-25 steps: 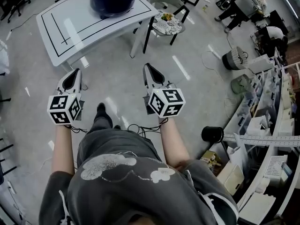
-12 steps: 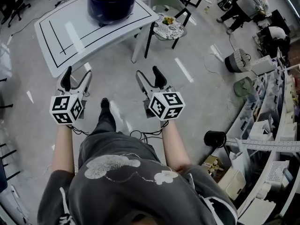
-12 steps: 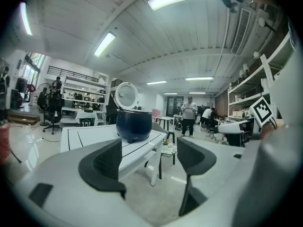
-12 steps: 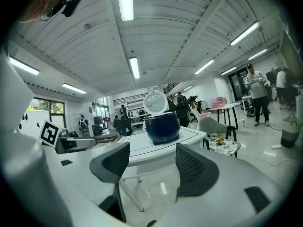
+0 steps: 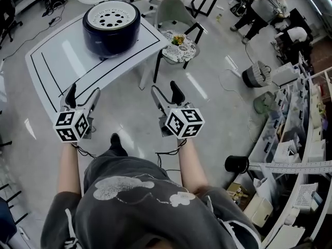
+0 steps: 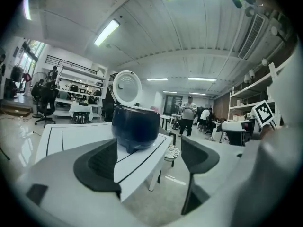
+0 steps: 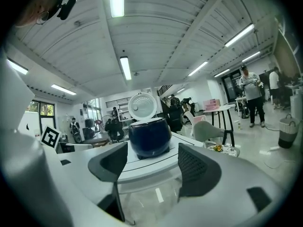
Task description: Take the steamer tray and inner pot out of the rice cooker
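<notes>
The left gripper (image 5: 83,91) and right gripper (image 5: 166,88), jaws just opened wide and empty, seem readied for the rice cooker (image 5: 111,27) well ahead of both on the surface (image 5: 52,66), its steamer tray (image 5: 110,16) seated on top.

Open-plan robotics lab or workshop.
Long white ceiling tube lights (image 7: 125,67), white metal shelving crowded with boxes (image 5: 303,144), a glossy grey floor (image 5: 129,102), a white table marked with black lines (image 5: 57,66), and people (image 5: 259,9) at far benches.
</notes>
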The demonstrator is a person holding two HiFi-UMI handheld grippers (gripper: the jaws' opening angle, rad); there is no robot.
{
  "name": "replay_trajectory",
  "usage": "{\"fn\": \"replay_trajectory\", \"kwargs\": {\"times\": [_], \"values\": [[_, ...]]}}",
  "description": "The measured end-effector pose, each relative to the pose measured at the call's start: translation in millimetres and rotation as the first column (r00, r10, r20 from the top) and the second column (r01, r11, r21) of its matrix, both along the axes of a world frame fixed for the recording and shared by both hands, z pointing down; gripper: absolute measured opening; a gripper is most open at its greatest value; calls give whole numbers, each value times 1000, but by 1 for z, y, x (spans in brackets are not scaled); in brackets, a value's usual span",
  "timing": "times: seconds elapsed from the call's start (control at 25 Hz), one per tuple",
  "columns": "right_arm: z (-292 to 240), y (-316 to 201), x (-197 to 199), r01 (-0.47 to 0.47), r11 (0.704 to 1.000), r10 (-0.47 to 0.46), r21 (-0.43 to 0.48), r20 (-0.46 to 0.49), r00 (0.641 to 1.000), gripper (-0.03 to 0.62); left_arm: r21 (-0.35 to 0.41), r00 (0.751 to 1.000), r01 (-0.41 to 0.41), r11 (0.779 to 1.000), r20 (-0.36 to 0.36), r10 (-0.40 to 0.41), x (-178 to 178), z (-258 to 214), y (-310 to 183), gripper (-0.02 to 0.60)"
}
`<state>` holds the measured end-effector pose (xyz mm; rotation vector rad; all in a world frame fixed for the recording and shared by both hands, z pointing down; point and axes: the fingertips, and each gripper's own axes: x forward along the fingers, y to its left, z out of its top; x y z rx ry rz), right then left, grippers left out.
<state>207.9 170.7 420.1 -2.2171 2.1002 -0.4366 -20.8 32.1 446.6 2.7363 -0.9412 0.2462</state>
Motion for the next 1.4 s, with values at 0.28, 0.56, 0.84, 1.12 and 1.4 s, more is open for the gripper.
{"fn": "replay_trajectory", "kwargs": {"times": [0.28,0.56,0.84,1.12,1.4], "values": [[-9,-105,15,-11,1000,11,-8,-9,1000,319,3,1000,-25,1000,13,25,18,-10,-100,413],[-7,-178,13,10,1000,-10,-27,3,1000,319,-30,999,-32,999,-14,31,19,-7,-165,413],[-37,-243,35,68,997,-70,-26,-71,995,319,-20,999,16,1000,-38,-17,17,-25,-207,413],[-58,-314,81,178,983,-184,-56,-138,973,319,12,993,116,993,-33,-115,35,-47,-232,413],[-59,-399,88,331,933,-354,-142,-198,914,318,24,970,243,970,-28,-242,40,-64,-268,413]]}}
